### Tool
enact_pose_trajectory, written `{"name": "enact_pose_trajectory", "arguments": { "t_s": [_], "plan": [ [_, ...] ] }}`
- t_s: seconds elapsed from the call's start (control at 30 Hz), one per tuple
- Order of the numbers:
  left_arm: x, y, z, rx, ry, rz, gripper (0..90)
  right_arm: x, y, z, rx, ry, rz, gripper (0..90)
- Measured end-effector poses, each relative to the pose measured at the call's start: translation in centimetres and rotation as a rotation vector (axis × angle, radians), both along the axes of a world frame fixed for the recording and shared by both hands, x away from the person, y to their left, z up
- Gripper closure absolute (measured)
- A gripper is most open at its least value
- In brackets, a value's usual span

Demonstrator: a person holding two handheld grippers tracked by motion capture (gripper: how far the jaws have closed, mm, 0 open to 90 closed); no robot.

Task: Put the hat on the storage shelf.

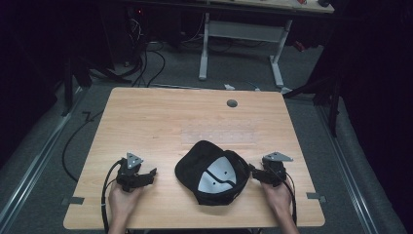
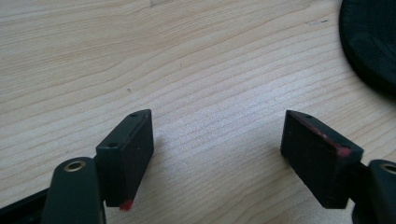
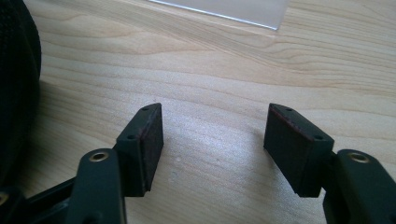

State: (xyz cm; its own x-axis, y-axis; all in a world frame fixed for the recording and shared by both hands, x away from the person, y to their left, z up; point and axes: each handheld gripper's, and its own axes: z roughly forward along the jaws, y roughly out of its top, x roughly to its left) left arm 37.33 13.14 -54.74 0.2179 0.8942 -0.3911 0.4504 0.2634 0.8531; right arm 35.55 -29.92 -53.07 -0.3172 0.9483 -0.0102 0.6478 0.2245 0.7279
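On the pale woodgrain table [image 1: 146, 122], a rounded black fabric cap [image 1: 195, 168].

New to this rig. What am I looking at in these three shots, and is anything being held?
No robot arm here: a person holds a two-jaw gripper in each hand. The high view looks down on a wooden table. A black cap lies upside down between the left gripper and the right gripper. The other two pictures come from cameras riding on each gripper, looking along its black jaws. In both, the jaws stand open over bare wood with the cap's edge off to one side. Nothing is held.
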Motion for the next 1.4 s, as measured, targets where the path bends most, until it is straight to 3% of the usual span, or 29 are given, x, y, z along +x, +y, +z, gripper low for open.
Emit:
{"name": "enact_pose_trajectory", "arguments": {
  "t_s": [0.13, 0.23, 0.67, 0.97, 1.4],
  "plan": [
    [0.0, 0.0, 0.0, 0.0, 0.0, 0.0, 25.6, 0.0, -0.1, 0.0, 0.006, 0.0, -0.008, 41.5],
    [0.0, 0.0, 0.0, 0.0, 0.0, 0.0, 25.6, 0.0, -0.4, 0.2, 0.042, 0.004, -0.011, 43.1],
    [0.0, 0.0, 0.0, 0.0, 0.001, -0.001, 25.6, -1.4, -1.5, 2.0, 0.105, -0.063, -0.021, 45.4],
    [0.0, 0.0, 0.0, 0.0, 0.001, 0.0, 25.6, -2.5, -1.6, 3.1, 0.151, -0.077, 0.015, 46.7],
    [0.0, 0.0, 0.0, -0.001, 0.0, 0.0, 25.6, -3.3, -0.2, 5.6, 0.166, -0.113, 0.104, 46.1]
  ]
}}
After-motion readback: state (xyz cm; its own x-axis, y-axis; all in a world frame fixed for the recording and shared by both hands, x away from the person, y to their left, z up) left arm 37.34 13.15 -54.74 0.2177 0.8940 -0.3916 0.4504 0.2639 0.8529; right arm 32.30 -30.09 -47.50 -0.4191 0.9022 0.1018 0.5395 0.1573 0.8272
